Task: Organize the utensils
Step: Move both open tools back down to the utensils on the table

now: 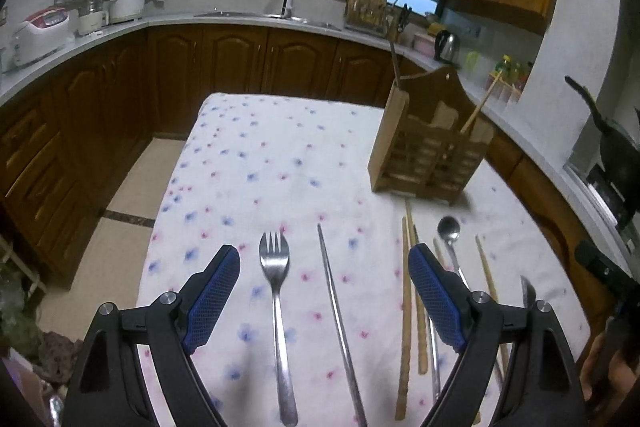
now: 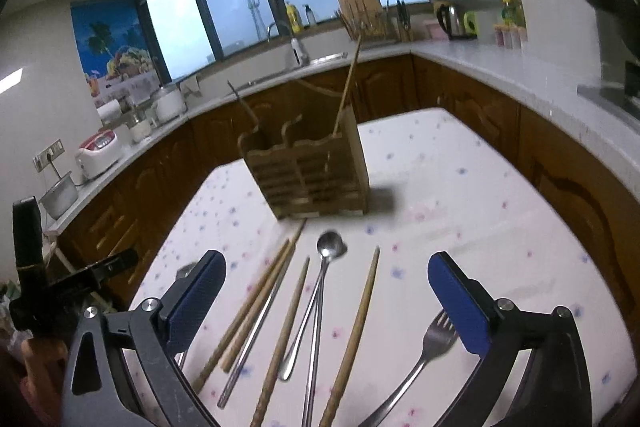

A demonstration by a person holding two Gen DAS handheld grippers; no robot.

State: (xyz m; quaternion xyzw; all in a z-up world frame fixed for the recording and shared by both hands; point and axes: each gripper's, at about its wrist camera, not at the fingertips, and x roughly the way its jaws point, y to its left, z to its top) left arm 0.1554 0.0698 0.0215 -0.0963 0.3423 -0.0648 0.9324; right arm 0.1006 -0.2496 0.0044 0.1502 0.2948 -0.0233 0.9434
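My left jaws [image 1: 324,291] gape empty over a steel fork [image 1: 276,291] and metal chopstick [image 1: 336,307] flat on the worktop [image 1: 248,163]; my right jaws [image 2: 326,291], equally wide and empty, straddle wooden chopsticks [image 2: 360,323] and a spoon [image 2: 320,279]. All light, stiff, slippery: pinch mid-shaft. Wooden holder [image 2: 312,179] stands beyond.

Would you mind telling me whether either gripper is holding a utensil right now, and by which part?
Nothing is held: the left gripper and right gripper are both open above the table.

home kitchen: wood cabinets [image 1: 236,59], sink [image 1: 296,19] under window, rice cooker [image 1: 40,31], kettle [image 1: 446,45] on counter
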